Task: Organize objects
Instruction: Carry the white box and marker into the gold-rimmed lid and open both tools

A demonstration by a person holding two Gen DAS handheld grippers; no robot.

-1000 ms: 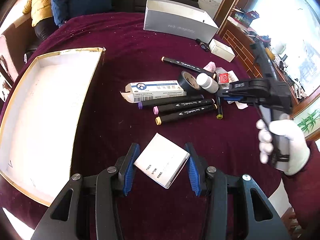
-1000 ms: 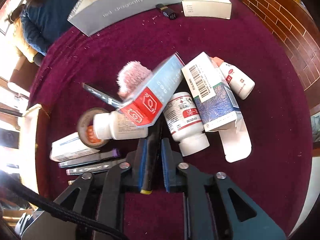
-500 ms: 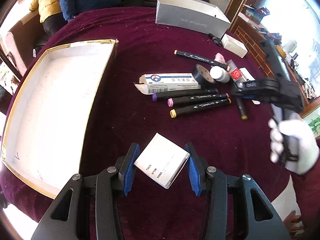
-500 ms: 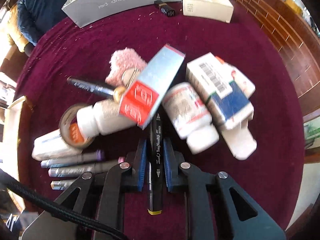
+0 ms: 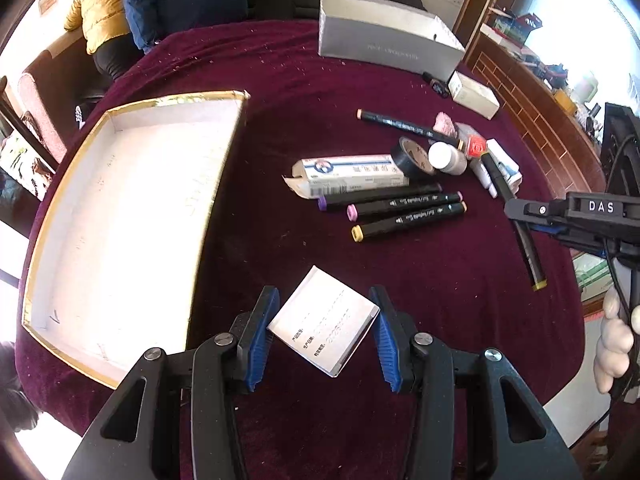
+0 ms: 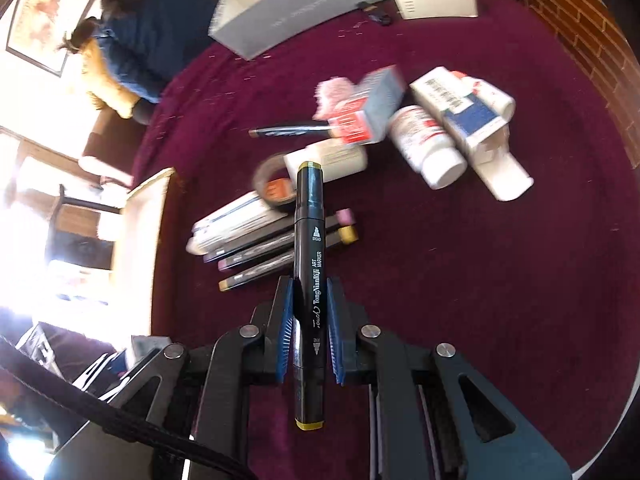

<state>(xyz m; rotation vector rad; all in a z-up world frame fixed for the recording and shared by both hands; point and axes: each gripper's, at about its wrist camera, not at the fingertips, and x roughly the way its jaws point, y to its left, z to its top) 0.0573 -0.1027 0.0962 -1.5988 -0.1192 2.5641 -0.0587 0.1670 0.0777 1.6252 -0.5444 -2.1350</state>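
Note:
My left gripper (image 5: 322, 334) is shut on a small white box (image 5: 324, 326) and holds it above the maroon tablecloth, right of the open white tray (image 5: 120, 216). My right gripper (image 6: 309, 320) is shut on a black art marker (image 6: 308, 248) with olive caps, lifted above the table; it also shows in the left wrist view (image 5: 516, 216). Three black markers (image 5: 400, 210) lie side by side beside a long white carton (image 5: 348, 172). A tape roll (image 5: 410, 154), white bottles (image 6: 424, 144) and cartons (image 6: 468, 116) lie in a pile.
A grey shoebox (image 5: 384, 40) and a white box (image 5: 474, 94) stand at the table's far side. Another black marker (image 5: 400, 124) lies behind the pile. People sit beyond the far edge. A brick wall is on the right.
My right gripper has lifted the black marker out of the pile and drawn it back toward the near edge. My left gripper has pulled back slightly, still holding the small box.

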